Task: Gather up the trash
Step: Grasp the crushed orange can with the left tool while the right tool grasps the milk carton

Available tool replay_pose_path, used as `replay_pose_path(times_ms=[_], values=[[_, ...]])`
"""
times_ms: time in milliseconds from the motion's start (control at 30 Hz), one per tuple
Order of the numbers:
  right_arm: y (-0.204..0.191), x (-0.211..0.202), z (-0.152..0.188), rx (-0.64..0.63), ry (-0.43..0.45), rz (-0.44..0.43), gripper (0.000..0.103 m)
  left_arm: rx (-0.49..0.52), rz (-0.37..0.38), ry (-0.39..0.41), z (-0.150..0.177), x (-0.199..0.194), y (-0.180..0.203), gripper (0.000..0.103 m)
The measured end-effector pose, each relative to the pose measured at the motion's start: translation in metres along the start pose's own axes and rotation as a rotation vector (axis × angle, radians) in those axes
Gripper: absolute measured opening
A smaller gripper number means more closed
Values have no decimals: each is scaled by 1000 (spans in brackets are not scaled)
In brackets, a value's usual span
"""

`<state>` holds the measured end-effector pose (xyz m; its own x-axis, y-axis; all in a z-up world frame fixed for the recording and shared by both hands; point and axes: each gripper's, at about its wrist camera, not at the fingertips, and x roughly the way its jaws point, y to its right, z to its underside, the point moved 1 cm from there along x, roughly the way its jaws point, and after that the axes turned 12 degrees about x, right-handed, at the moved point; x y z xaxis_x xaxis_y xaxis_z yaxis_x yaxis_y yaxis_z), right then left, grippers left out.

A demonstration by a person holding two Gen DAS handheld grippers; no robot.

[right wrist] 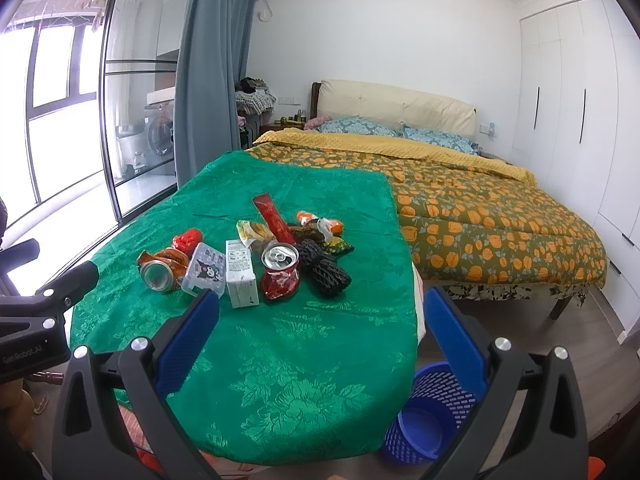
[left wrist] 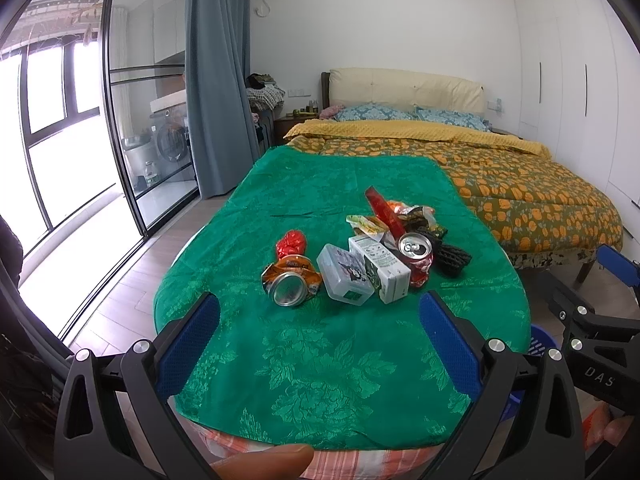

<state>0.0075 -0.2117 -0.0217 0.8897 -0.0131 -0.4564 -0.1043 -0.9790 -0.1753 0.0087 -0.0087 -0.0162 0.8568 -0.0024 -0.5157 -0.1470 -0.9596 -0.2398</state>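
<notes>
A heap of trash lies mid-table on the green cloth: a crushed orange can, a clear plastic box, a white carton, a crushed red can, black foam netting, a red wrapper and snack packets. My left gripper is open, short of the heap, nothing between its fingers. My right gripper is also open and empty, near the table's right edge, the red can and carton just ahead. A blue mesh basket sits on the floor below.
A bed with an orange-flowered quilt stands behind and right of the table. Glass doors and a grey curtain are on the left, white wardrobes on the right. A fingertip shows at the bottom edge.
</notes>
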Motion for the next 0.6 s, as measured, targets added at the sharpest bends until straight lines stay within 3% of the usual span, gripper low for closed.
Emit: replay_pose_path(times_ms=[300,600], values=[[8,28,16,18,-46,4,98,-7,40,-82,22,42,-3,99],[20,75,40,52,-152,2,98,4,81,-254,54,115,0,99]])
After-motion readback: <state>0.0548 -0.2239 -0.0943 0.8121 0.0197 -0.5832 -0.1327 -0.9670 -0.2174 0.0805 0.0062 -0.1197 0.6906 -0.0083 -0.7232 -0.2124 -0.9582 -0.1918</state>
